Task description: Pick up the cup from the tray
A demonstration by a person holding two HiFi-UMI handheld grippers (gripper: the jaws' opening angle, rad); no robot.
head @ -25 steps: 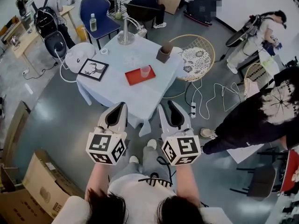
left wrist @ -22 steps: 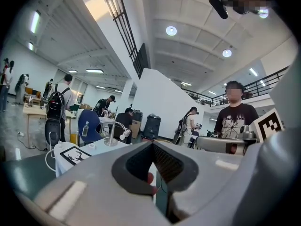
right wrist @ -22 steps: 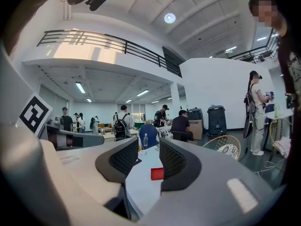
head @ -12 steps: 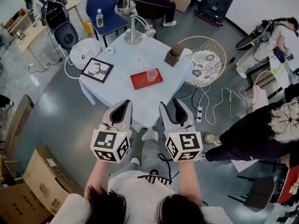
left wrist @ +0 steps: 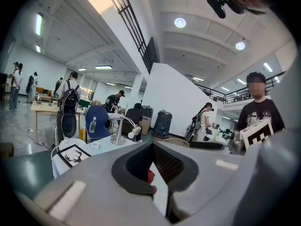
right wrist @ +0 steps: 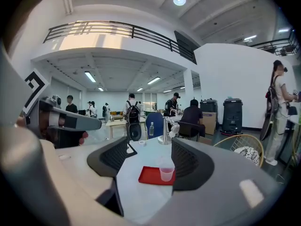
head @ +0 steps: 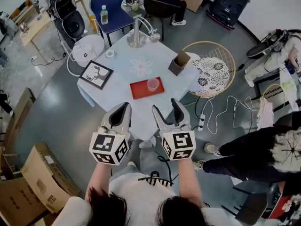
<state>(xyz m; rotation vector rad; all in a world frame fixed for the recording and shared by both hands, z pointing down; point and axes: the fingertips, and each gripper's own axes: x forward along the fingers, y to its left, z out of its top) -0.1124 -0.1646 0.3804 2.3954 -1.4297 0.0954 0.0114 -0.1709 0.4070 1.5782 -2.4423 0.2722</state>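
A clear plastic cup (head: 152,84) stands upright on the right part of a red tray (head: 142,90) on a table with a pale blue cloth (head: 127,65). Both grippers hover short of the table's near edge, well away from the cup. My left gripper (head: 123,107) has its jaws together with nothing in them; in its own view only a sliver of the red tray (left wrist: 149,175) shows through the narrow slit. My right gripper (head: 165,109) is open and empty. In the right gripper view, the cup (right wrist: 167,173) and tray (right wrist: 151,175) sit between its spread fingers, farther ahead.
On the table are a framed deer picture (head: 95,74), a metal lamp (head: 137,32), a brown box (head: 179,62) and a tape roll (head: 109,53). A wicker chair (head: 211,65) stands right of the table. A person in black (head: 263,147) is close by on the right. Cardboard boxes (head: 37,178) lie at lower left.
The table, tray and cup now lie nearer to both grippers. The right gripper has shifted slightly left. Neither gripper's jaw state has changed.
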